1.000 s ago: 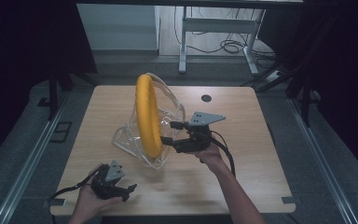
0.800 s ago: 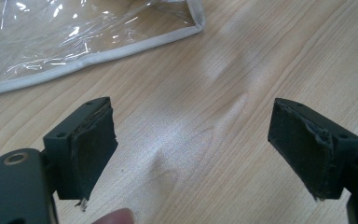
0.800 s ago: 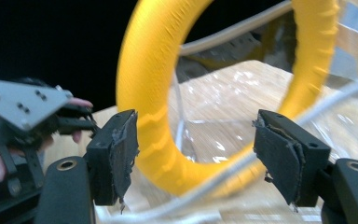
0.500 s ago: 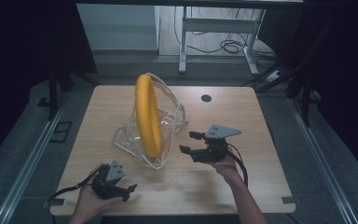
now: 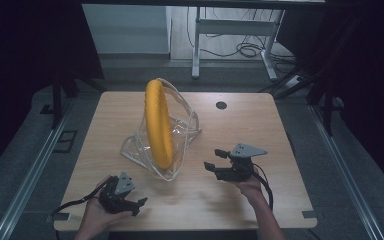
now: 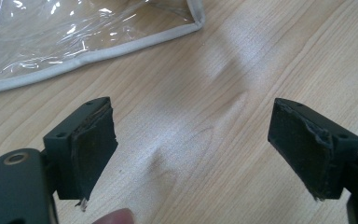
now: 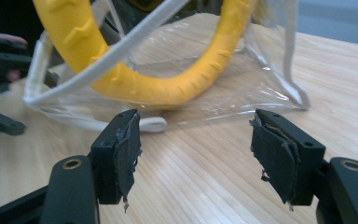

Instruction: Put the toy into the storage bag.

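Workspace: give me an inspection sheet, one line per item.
Surface: wooden table, bare wood between the grippers.
Job's things: yellow ring upright inside clear plastic bag.
Clutter: nothing seen.
Grippers: left gripper open, resting near the front edge; right gripper open, apart from the bag, jaws just been closing with nothing between.
Cables: black cable trails from right gripper.
Surroundings: desk frame, floor cables behind.

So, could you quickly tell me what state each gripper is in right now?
Left gripper: open, nothing between its jaws.
Right gripper: open, jaws have just been closing, nothing between them.
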The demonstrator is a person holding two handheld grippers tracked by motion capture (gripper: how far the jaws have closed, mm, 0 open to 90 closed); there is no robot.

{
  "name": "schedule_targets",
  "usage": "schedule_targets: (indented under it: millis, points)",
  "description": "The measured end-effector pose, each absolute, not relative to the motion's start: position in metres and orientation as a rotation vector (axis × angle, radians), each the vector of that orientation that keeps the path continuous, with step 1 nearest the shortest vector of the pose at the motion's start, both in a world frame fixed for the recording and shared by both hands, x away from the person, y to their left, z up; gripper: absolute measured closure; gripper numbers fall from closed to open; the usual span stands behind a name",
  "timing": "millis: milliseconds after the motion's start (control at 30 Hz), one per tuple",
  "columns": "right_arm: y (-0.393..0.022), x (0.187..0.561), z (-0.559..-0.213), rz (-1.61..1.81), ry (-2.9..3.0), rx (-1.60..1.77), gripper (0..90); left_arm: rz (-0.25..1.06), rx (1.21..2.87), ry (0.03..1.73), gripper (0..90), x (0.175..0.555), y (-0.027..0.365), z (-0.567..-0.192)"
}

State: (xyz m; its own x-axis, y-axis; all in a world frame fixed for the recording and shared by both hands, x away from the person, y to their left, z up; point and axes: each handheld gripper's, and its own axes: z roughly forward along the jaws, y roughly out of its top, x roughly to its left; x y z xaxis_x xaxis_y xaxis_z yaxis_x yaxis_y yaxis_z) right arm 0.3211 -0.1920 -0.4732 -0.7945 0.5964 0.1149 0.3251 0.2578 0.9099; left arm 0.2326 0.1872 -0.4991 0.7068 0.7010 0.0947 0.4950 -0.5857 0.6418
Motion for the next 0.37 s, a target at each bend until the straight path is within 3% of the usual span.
schedule_targets:
  millis: [367]
  points:
    - [-0.1867, 0.3188, -0.4780, 1.533, 2.306, 0.845, 33.1, 0.466, 2.312, 0.909, 14.9, 0.2327, 0.1892, -0.4972]
